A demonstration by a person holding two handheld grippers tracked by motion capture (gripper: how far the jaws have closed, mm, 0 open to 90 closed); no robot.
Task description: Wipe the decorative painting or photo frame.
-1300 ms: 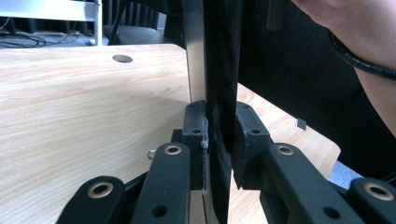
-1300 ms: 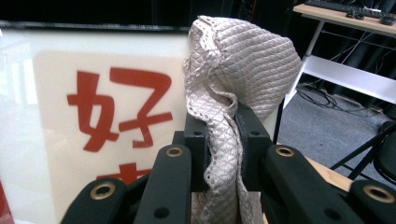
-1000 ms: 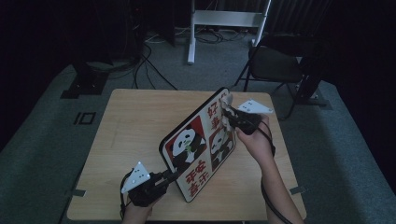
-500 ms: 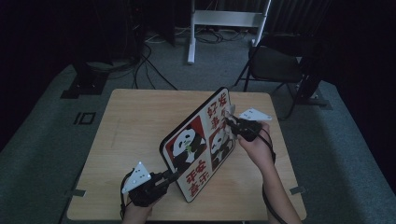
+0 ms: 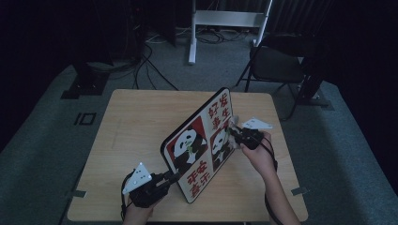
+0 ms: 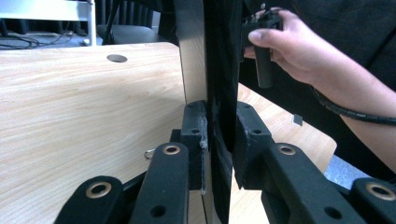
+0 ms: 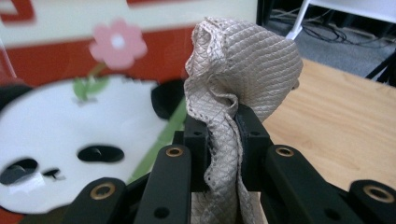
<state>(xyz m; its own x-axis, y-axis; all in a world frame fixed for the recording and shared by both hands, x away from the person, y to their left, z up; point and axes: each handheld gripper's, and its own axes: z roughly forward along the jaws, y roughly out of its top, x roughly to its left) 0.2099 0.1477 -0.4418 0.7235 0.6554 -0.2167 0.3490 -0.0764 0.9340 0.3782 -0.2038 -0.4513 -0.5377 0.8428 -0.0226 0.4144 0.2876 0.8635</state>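
Beige quilted cloth (image 7: pixel 243 70) met a panda board (image 5: pixel 202 145) held on edge.

Red Chinese characters, too small to read, ran beside two panda pictures. Left gripper (image 6: pixel 219 140) clamped the board's near lower edge; right gripper (image 7: pixel 222 140) pinched the cloth against its printed face. Wooden table (image 5: pixel 131 122) lay bare left of the board; a chair (image 5: pixel 277 63) stood beyond.

Your panda board (image 5: pixel 199 147) shows black-and-white pandas on red panels, red characters on cream, a black rim and, in the right gripper view, a pink flower (image 7: pixel 117 43) at eleven o'clock. Your cloth (image 7: pixel 243 70) is beige with a fine diamond weave. Your table (image 5: pixel 136 122) is pale wood grain.
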